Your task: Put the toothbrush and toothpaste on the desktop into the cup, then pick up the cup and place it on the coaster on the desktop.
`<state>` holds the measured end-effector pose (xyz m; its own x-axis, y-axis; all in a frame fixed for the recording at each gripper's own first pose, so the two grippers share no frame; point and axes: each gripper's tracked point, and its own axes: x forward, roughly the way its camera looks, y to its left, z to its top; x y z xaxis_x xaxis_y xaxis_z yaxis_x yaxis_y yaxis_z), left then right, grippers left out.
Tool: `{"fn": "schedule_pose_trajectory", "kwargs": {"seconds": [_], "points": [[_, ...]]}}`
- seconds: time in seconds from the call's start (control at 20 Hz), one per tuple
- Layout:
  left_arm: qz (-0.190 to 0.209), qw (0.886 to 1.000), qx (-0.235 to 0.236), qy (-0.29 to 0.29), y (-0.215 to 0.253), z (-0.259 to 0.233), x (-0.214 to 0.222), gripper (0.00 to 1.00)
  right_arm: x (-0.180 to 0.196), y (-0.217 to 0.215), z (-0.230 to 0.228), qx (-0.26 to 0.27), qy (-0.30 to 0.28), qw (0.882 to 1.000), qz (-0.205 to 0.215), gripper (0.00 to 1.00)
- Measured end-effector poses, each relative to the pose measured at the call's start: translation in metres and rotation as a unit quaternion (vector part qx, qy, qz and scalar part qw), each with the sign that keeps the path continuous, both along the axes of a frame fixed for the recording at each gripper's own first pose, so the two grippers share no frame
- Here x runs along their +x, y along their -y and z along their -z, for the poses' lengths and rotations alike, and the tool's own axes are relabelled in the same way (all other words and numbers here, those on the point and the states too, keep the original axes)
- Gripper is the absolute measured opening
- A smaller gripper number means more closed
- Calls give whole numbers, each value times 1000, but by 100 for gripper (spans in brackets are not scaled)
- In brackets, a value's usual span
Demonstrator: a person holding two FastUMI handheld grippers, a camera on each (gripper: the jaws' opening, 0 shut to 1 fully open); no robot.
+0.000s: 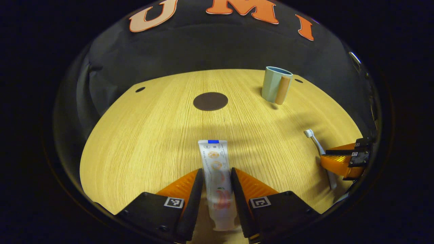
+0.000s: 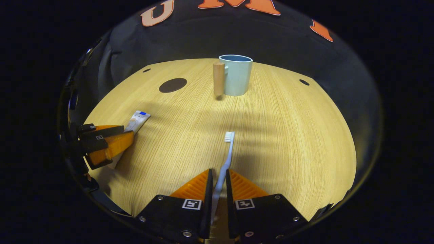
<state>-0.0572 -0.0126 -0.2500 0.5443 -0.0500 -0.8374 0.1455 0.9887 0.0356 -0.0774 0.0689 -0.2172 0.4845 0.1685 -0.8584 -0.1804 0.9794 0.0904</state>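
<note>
Jaws of the left gripper (image 1: 217, 179) pinch the toothpaste (image 1: 217, 176) low on its body, near the cap end, the tube lying flat on the bench (image 1: 142, 142) with its crimped end pointing far; jaws of the right gripper (image 2: 218, 183) close on the handle of the toothbrush (image 2: 224, 162), bristles toward the far side. I judge the tube light and soft, likely to dent and slip if squeezed hard, so a hold near the stiffer cap shoulder suits. The brush is light, stiff and thin, apt to pivot between flat pads. Far off stands the cup (image 2: 237, 76) with its wooden handle; the dark coaster (image 2: 173, 85) lies to its left. Printing on the tube is too small to read.
</note>
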Motion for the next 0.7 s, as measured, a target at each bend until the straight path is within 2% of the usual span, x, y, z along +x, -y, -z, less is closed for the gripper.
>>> {"fn": "schedule_pose_trajectory", "kwargs": {"seconds": [0.05, 0.1, 0.15, 0.2, 0.3, 0.45, 0.7], "points": [[-2, 1000, 1, -2, 0, -1, 1, 47, 2, 2, -2, 3, 1, 1000, 2, 19], [-5, 1000, 1, 2, 1, -6, 0, 45, 3, 3, -2, 6, 0, 1000, 3, 13], [-6, 1000, 2, 2, 2, -8, 0, 39, 4, 2, 0, 9, 0, 1000, 5, 10], [-8, 1000, 3, 10, 3, -14, 0, 39, 5, 0, 3, 13, 2, 1000, 8, 7], [-9, 1000, 3, 16, 6, -20, -1, 30, 7, -2, 3, 25, 1, 1000, 11, 5], [-12, 1000, -10, 23, 7, -24, 0, 22, 15, -3, -4, 34, 18, 999, 14, 4], [-22, 999, -19, 36, 4, -24, 0, 22, 30, 2, -19, 51, 50, 997, 22, 4]]}}
